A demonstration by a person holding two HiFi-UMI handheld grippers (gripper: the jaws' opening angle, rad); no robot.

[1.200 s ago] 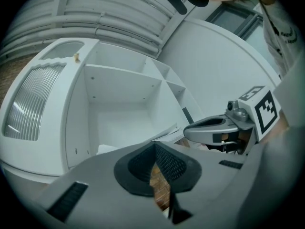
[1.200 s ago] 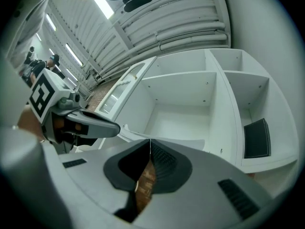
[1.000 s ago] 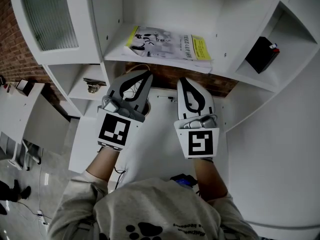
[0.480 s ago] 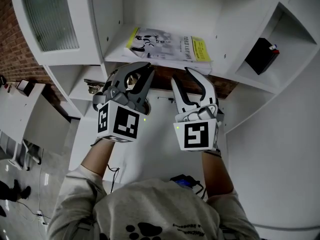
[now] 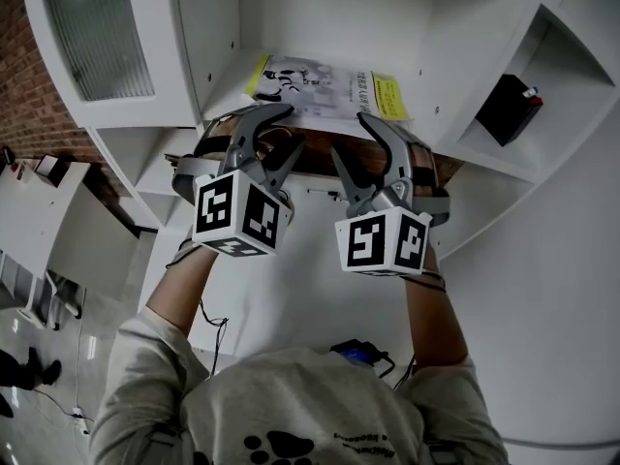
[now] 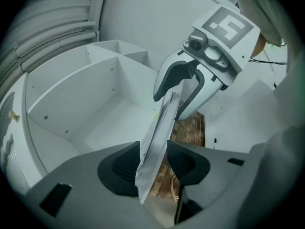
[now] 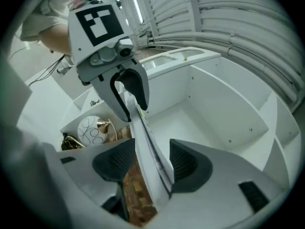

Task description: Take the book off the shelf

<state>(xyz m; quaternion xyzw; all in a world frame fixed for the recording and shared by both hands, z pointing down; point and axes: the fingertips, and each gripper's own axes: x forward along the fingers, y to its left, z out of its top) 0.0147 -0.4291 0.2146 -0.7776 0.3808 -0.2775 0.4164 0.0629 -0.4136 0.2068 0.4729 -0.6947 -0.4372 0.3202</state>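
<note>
Two grippers are up at the shelf (image 5: 441,132) and both sets of jaws have just been opening. The left gripper (image 5: 289,127) and the right gripper (image 5: 351,136) are each rolled so one jaw rides above and one below. The gripper views show the jaws spread, with a thin slab edge standing between the pads and no pad pressing on it. That slab is the near edge of the book (image 5: 320,83), with what looks like the lip of the shelf board under it; I cannot separate the two cleanly. The book lies flat on the shelf, cover up, in the middle compartment, with bare board on its right. Its long axis runs left to right along the shelf, so one long edge faces the person. A yellow band marks its right end and a thin yellow strip its left, and I can't tell where the spine is. It looks thin and light, more a soft-cover than a stiff volume. I'd expect it to sag if it is pinched at one corner, and the glossy cover may slide under the pads. The sensible hold is the one being set up, two pinches well apart on the near long edge. The pads need to close on the book alone and not on the board, so it may want drawing nearer first.
</note>
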